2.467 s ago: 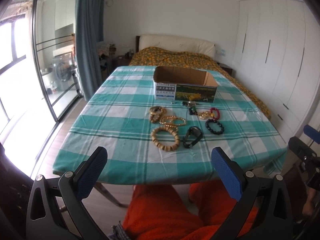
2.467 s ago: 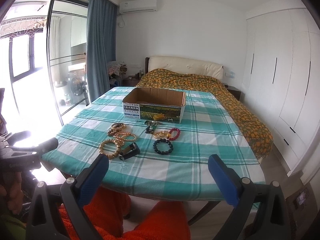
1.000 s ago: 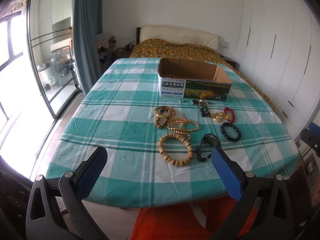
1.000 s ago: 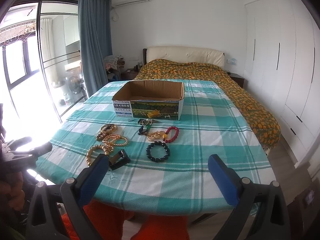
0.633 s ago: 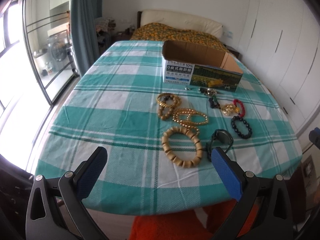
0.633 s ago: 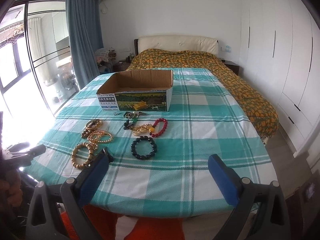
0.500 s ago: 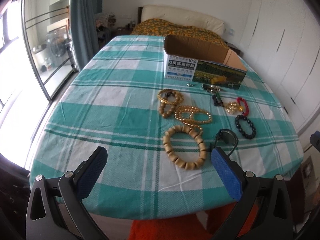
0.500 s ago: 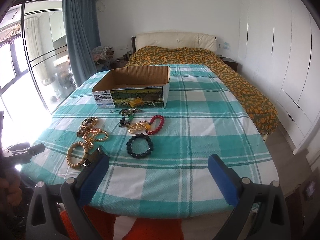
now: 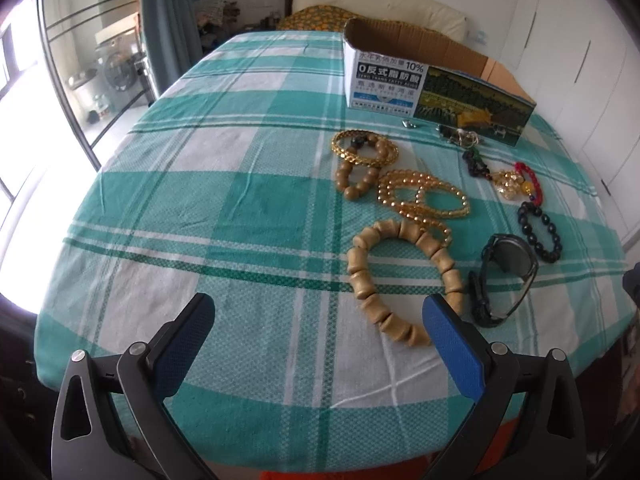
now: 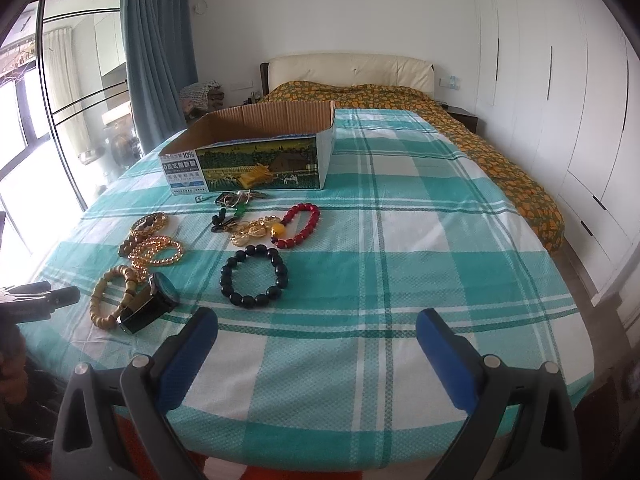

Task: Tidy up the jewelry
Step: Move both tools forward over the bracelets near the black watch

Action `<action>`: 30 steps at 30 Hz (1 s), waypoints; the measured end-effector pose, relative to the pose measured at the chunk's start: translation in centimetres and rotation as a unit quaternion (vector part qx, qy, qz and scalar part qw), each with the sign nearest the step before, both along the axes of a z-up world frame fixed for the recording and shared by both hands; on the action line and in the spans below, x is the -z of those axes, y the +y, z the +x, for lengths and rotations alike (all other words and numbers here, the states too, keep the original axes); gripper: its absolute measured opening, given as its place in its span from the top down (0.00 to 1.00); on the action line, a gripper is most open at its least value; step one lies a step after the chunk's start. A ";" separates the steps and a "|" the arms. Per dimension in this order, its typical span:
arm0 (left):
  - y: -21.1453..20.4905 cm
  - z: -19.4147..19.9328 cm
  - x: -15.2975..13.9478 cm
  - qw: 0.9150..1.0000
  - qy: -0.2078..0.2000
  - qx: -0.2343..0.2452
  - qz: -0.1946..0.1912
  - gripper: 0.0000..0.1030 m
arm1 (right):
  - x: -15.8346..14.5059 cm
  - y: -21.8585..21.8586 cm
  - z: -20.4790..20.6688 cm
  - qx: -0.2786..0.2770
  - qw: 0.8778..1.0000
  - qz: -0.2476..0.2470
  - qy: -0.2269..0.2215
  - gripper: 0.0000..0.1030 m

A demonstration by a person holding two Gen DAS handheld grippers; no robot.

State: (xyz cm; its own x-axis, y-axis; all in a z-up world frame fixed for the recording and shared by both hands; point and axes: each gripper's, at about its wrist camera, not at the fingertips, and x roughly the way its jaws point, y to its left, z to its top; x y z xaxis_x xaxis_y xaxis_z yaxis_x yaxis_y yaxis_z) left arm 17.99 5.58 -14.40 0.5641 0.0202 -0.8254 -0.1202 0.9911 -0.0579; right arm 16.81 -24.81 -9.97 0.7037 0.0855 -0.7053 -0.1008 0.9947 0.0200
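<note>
Both grippers, left (image 9: 318, 318) and right (image 10: 316, 332), gape empty; small trinkets (image 10: 240, 199) at the cardboard box's (image 10: 256, 160) 6 o'clock stay indistinct.

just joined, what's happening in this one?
A person holds two grippers, both open and empty, over a table with a teal checked cloth. The left gripper is nearest the large wooden bead bracelet; the right gripper is nearest the black bead bracelet. All jewelry visible lies loose in front of the open cardboard box; nothing is picked up.
</note>
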 end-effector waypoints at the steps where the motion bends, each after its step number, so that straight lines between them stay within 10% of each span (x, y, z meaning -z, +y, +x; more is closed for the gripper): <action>1: 0.0 0.1 0.3 1.000 0.004 -0.001 0.001 0.00 | 0.4 0.2 0.1 -0.004 1.000 -0.002 0.004 0.02; 30: -1.0 2.8 3.4 0.999 0.017 0.003 0.028 0.00 | 6.7 6.4 9.7 -0.090 0.989 -0.033 0.116 0.02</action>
State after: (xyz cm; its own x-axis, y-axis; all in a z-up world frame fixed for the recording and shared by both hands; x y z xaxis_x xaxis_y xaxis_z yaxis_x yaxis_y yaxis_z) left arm 20.83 4.62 -17.76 0.5359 0.0632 -0.8419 -0.1155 0.9933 0.0011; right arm 26.50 -18.40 -16.64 0.5004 0.1424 -0.8540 -0.2765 0.9610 -0.0017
